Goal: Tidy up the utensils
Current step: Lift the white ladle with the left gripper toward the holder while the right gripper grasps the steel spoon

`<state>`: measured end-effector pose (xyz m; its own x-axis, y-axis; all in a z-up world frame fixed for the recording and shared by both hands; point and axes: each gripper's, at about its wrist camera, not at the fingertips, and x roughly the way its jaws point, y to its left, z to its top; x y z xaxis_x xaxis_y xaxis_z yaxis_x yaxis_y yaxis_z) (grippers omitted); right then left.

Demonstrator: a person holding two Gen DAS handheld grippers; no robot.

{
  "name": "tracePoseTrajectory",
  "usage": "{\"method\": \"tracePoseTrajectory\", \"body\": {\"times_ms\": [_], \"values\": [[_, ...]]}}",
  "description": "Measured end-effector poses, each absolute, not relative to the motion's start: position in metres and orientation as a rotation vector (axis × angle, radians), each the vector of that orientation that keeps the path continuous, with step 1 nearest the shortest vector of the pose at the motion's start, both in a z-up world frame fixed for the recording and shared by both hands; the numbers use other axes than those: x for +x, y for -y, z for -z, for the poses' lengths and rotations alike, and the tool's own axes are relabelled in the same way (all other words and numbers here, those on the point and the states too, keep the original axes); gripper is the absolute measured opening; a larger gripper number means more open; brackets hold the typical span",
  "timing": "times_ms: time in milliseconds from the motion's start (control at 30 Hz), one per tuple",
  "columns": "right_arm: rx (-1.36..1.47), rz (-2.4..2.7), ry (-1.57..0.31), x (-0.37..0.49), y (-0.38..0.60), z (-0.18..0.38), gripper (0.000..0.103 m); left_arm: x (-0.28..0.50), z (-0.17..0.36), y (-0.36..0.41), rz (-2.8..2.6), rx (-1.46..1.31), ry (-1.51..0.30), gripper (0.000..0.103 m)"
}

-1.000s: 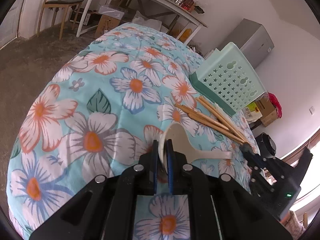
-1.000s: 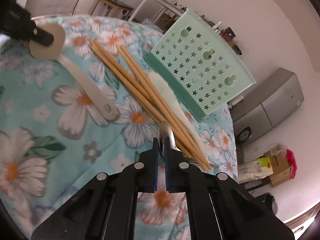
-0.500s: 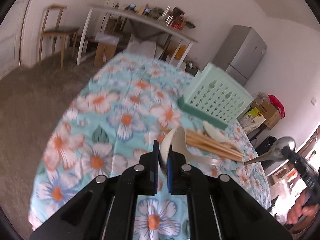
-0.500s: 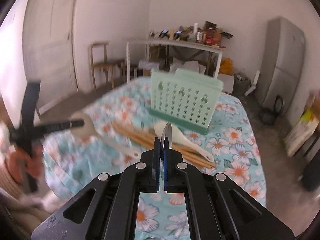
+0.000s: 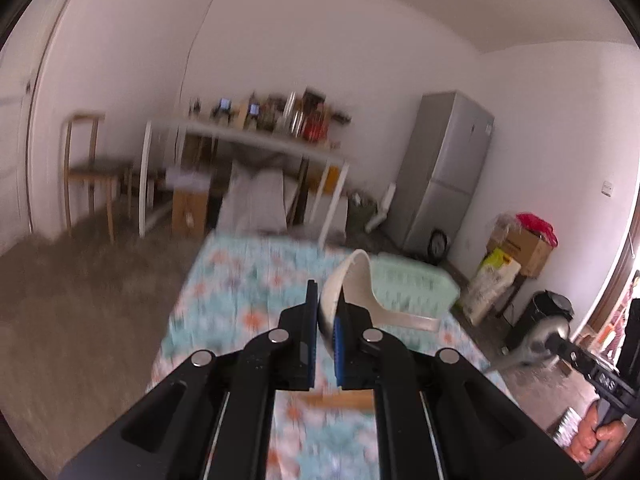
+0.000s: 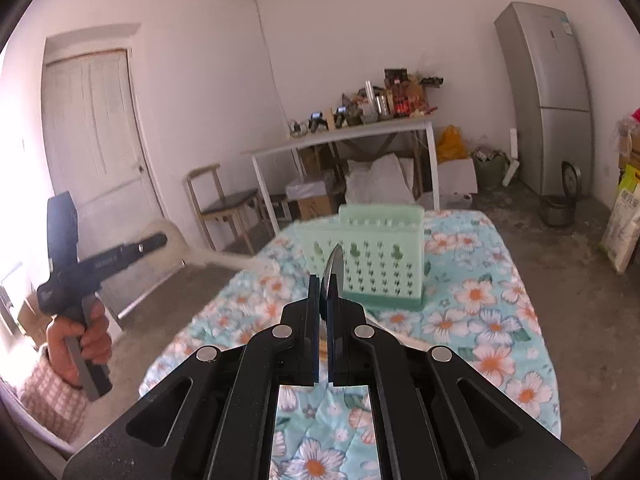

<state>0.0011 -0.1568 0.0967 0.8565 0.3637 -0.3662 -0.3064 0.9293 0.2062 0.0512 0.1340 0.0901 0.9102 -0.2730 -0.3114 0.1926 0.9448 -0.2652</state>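
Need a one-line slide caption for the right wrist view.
Right gripper holds a metal spoon edge-on before the green basket on the floral table.

Glossy metal spoon (image 6: 333, 276); basket (image 6: 382, 258) prob. plastic (matt).

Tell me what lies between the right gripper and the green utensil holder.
In the right wrist view, past the right gripper, shut on a metal spoon, only bare flowered tablecloth leads to the green utensil holder. Nothing else shows there.
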Motion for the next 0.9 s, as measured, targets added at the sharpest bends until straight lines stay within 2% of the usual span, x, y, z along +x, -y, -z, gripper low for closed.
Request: {"method": "tracePoseTrajectory", "body": {"times_ms": [167,267,567,900], "values": [[0.149,-0.368,-0.385,0.004,0.163,-0.103,0.001,0.086,-0.131,-0.110,0.205,-0.099,-0.273,0.006],[0.160,-0.374,-0.389,0.007,0.166,-0.100,0.001,0.119,-0.138,-0.091,0.192,0.012,-0.280,0.006],[0.191,-0.366,-0.430,0.018,0.179,-0.086,0.001,0.191,-0.108,-0.039,0.154,0.272,-0.449,0.006],[0.203,-0.364,-0.442,0.023,0.181,-0.083,0.001,0.237,-0.092,-0.021,0.148,0.285,-0.561,0.007]]}}
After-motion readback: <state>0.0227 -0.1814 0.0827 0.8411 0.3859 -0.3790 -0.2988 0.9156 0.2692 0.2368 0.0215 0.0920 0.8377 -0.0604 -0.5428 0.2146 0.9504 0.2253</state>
